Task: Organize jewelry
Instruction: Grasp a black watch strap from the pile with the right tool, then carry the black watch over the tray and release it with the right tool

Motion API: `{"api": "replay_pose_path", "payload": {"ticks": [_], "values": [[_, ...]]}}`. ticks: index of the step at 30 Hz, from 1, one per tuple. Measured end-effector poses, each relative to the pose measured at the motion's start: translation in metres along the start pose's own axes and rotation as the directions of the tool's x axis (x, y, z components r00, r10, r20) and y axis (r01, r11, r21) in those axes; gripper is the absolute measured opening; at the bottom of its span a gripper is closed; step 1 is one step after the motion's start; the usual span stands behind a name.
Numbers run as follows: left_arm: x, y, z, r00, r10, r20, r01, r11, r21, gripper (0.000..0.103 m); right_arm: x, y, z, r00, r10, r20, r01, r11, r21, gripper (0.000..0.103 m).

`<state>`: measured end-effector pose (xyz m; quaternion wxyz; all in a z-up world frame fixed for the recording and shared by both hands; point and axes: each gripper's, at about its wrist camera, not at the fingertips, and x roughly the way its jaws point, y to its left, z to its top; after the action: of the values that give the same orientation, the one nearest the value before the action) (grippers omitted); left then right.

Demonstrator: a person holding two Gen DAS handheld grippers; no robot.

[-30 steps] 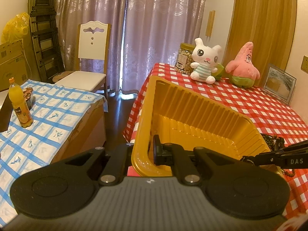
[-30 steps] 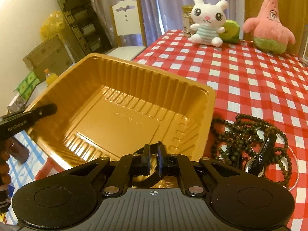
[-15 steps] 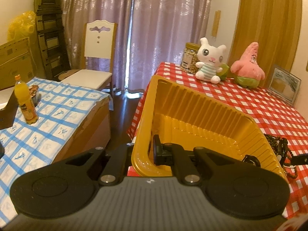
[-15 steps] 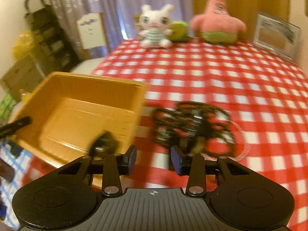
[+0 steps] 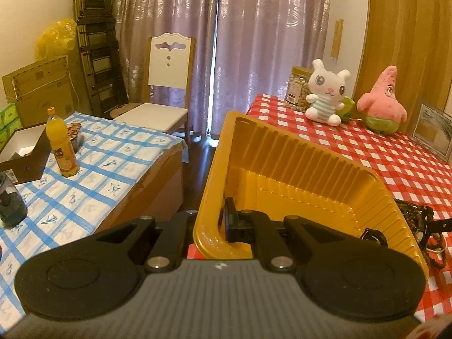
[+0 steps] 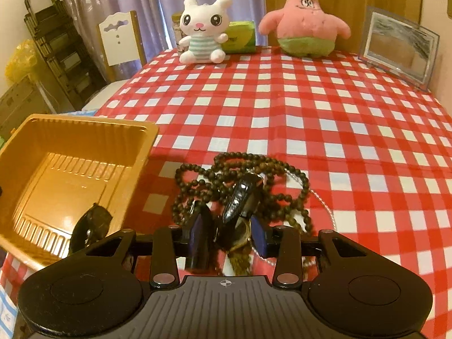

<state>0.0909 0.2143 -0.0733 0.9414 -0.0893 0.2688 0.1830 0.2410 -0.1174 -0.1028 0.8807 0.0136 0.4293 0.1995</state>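
Observation:
A golden-yellow plastic tray (image 5: 310, 169) sits at the edge of the red checked table; my left gripper (image 5: 210, 221) is shut on its near rim. The tray also shows at the left of the right wrist view (image 6: 70, 152), with a dark bracelet (image 6: 90, 223) lying in its near corner; that bracelet shows in the left wrist view (image 5: 374, 236) too. My right gripper (image 6: 230, 236) is open, its jaws on either side of a shiny black bracelet (image 6: 243, 195) atop a pile of dark bead necklaces (image 6: 243, 175) on the cloth. The pile also shows beyond the tray (image 5: 415, 217).
A white bunny plush (image 6: 202, 31), a green packet (image 6: 238, 36), a pink starfish plush (image 6: 306, 25) and a picture frame (image 6: 398, 48) stand along the table's far edge. A second table with a blue checked cloth (image 5: 84, 175), an orange bottle (image 5: 60, 145) and a white chair (image 5: 166, 84) lie left.
My right gripper opened, left a dark bracelet in the tray, and swung right to the bead pile, closing in around the black bracelet. The left gripper kept its hold on the tray rim.

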Motion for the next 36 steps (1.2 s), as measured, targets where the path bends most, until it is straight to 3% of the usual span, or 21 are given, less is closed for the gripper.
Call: {"api": "replay_pose_path", "payload": {"ticks": [5,6,7,11,18,23,28,32,36], "values": [[-0.002,-0.002,-0.001,1.0,0.019,0.004,-0.019,1.0,-0.001,0.006,0.018,-0.005,0.005,1.0,0.004,-0.018,-0.004,1.0,0.029,0.039],[-0.002,-0.003,-0.001,1.0,0.021,0.004,-0.021,1.0,-0.002,0.007,0.02,-0.006,0.006,1.0,0.001,-0.021,0.0,1.0,0.029,0.034],[-0.002,-0.003,-0.001,1.0,0.024,0.003,-0.024,1.0,-0.005,0.007,0.022,-0.007,0.006,1.0,0.0,-0.023,0.0,1.0,0.03,0.02],[-0.003,-0.003,-0.002,1.0,0.031,0.001,-0.031,0.999,-0.008,0.007,0.018,-0.009,0.006,1.0,0.013,0.002,-0.013,1.0,0.014,0.012],[-0.003,-0.004,-0.002,0.999,0.034,-0.001,-0.034,0.999,-0.008,0.007,-0.008,-0.001,0.011,0.997,0.042,0.069,-0.039,0.999,-0.037,0.012],[-0.004,-0.003,-0.003,0.999,0.033,-0.006,-0.033,0.999,-0.01,0.007,-0.034,0.023,0.024,0.986,0.124,0.115,-0.11,0.987,-0.121,0.012],[-0.004,-0.002,-0.004,0.999,0.032,-0.01,-0.032,0.999,-0.007,0.007,-0.037,0.068,0.029,0.963,0.259,0.079,-0.236,0.945,-0.227,0.012],[-0.002,-0.002,-0.004,0.999,0.029,-0.019,-0.029,1.0,-0.001,0.007,-0.023,0.108,0.027,0.931,0.365,-0.002,-0.347,0.883,-0.317,0.012],[-0.001,0.001,-0.004,0.999,0.023,-0.027,-0.023,1.0,0.001,0.007,-0.002,0.142,0.014,0.91,0.407,-0.086,-0.405,0.82,-0.404,0.012]]}}
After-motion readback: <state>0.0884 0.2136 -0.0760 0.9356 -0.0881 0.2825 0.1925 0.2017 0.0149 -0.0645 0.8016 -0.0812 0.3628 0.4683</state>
